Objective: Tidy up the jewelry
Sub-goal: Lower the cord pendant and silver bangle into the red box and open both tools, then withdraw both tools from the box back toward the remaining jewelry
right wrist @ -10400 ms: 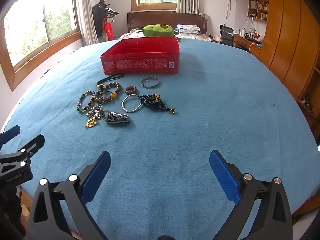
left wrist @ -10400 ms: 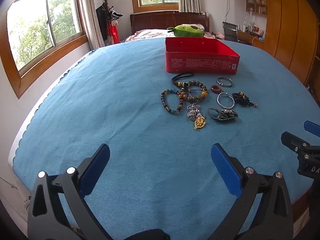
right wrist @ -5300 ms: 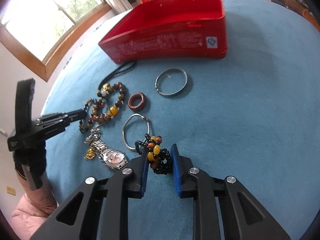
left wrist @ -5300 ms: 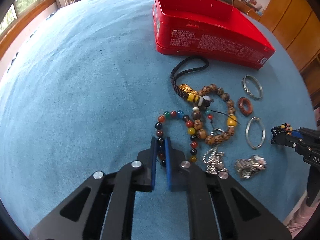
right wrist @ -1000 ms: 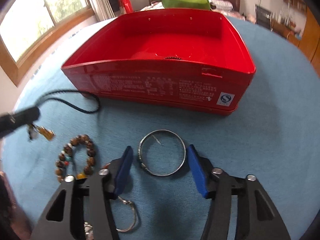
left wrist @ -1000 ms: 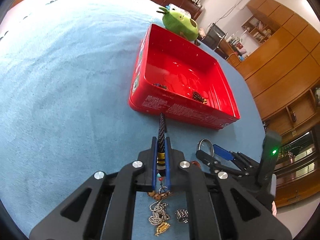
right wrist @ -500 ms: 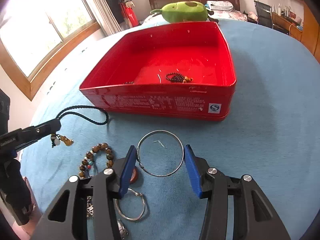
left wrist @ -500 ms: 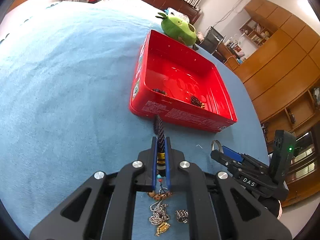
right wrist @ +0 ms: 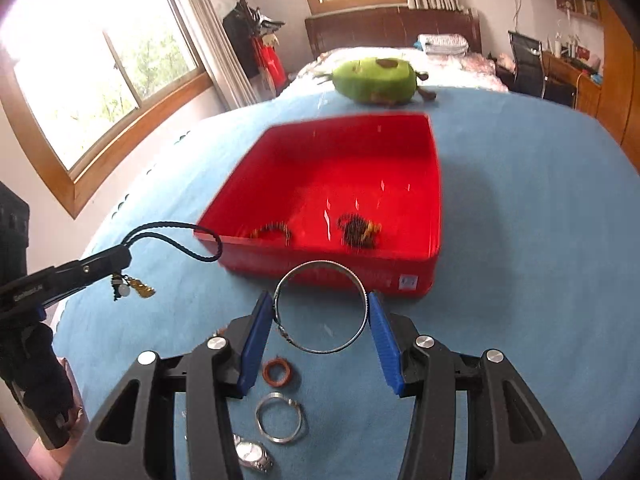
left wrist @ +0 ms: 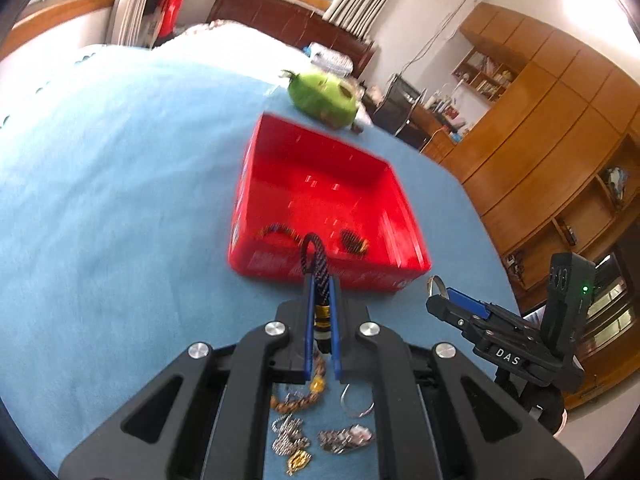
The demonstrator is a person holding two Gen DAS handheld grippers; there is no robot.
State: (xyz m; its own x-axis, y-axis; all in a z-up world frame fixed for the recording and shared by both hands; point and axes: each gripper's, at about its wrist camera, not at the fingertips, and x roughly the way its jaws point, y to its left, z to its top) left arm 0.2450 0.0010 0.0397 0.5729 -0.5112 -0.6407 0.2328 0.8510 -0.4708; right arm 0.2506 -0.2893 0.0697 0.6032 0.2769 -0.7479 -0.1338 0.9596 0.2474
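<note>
A red box stands on the blue cloth with a beaded bracelet and a dark bead tassel inside. My left gripper is shut on a black cord pendant, lifted just before the box's near wall; it also shows in the right wrist view. My right gripper is shut on a silver bangle, held in the air close to the box front.
On the cloth below lie a brown ring, a second silver bangle, a watch, a wooden bead bracelet and a silver-gold pendant. A green plush toy sits behind the box.
Both grippers rose and moved toward the red box. The right gripper closed on the silver bangle and lifted it; the left carried the cord pendant closer to the box.
</note>
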